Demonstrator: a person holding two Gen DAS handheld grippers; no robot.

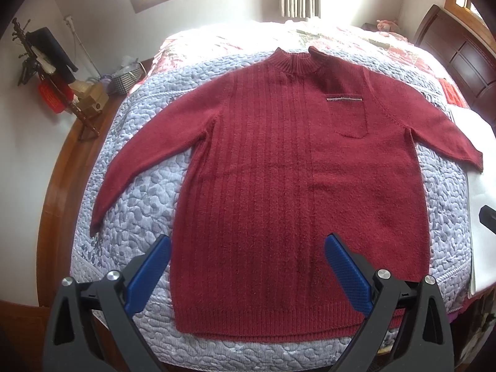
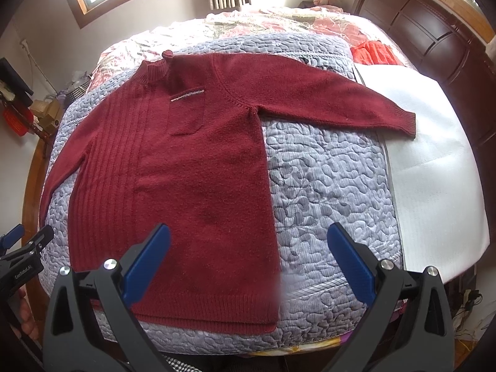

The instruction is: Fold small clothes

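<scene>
A dark red knitted sweater lies flat and face up on the bed, collar away from me, both sleeves spread out to the sides. It has a chest pocket with a silver trim. My left gripper hovers open above the sweater's lower hem, nothing between its blue pads. In the right wrist view the sweater fills the left half, and my right gripper stands open over its lower right edge. The left gripper shows at the far left there.
The bed carries a grey-blue quilted cover over a floral blanket. A white sheet lies under the right cuff. A dark wooden headboard stands at the right, a cluttered stand at the left, the wooden footboard near me.
</scene>
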